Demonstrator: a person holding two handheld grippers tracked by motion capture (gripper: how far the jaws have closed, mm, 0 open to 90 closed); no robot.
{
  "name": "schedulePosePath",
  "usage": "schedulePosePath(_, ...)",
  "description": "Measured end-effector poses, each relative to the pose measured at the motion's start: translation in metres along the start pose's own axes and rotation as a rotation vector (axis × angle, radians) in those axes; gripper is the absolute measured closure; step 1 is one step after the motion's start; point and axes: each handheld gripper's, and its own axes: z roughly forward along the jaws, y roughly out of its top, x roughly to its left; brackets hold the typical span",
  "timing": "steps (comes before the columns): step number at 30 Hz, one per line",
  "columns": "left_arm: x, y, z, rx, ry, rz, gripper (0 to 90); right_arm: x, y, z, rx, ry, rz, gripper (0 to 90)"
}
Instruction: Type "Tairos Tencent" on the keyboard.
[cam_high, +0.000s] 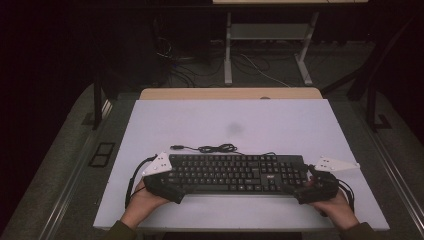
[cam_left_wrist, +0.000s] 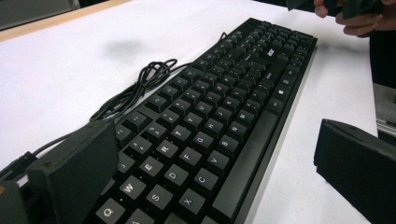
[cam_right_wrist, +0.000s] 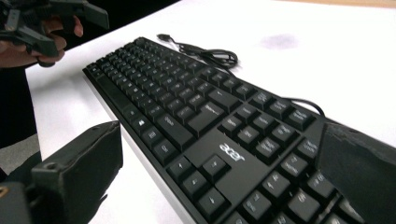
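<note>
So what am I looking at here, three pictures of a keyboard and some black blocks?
A person holds hand-held tongs in each hand: the left tongs and the right tongs. One picture looks down from above; the other two come from small cameras riding on each pair of tongs, so the black blocks are their jaws. On the white table lies a black plastic computer keyboard with its coiled black cable. Both tongs stand open, one at each end of the keyboard; nothing is gripped yet.
</note>
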Motion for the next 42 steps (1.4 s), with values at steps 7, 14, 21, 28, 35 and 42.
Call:
schedulePosePath(7,-0.001,0.001,0.002,0.002,-0.001,0.005,0.0,0.001,0.005,0.006,0.012,0.015,-0.003,0.5)
schedulePosePath(14,-0.004,0.002,0.004,0.002,-0.009,0.007,0.0,0.002,0.01,0.011,-0.003,0.066,0.01,0.5)
schedulePosePath(21,-0.006,0.003,0.006,0.008,-0.008,0.013,0.0,0.003,0.012,0.019,0.009,0.086,0.005,0.5)
schedulePosePath(28,-0.003,0.002,0.006,0.0,0.001,0.002,0.0,0.005,0.017,0.029,0.01,0.103,0.009,0.5)
schedulePosePath(35,-0.002,0.001,0.003,-0.002,0.007,0.002,0.0,0.01,0.023,0.04,0.017,0.12,-0.008,3.5)
schedulePosePath(42,-0.001,0.002,0.003,-0.005,0.008,0.001,0.0,0.016,0.025,0.05,0.03,0.144,-0.015,5.3)
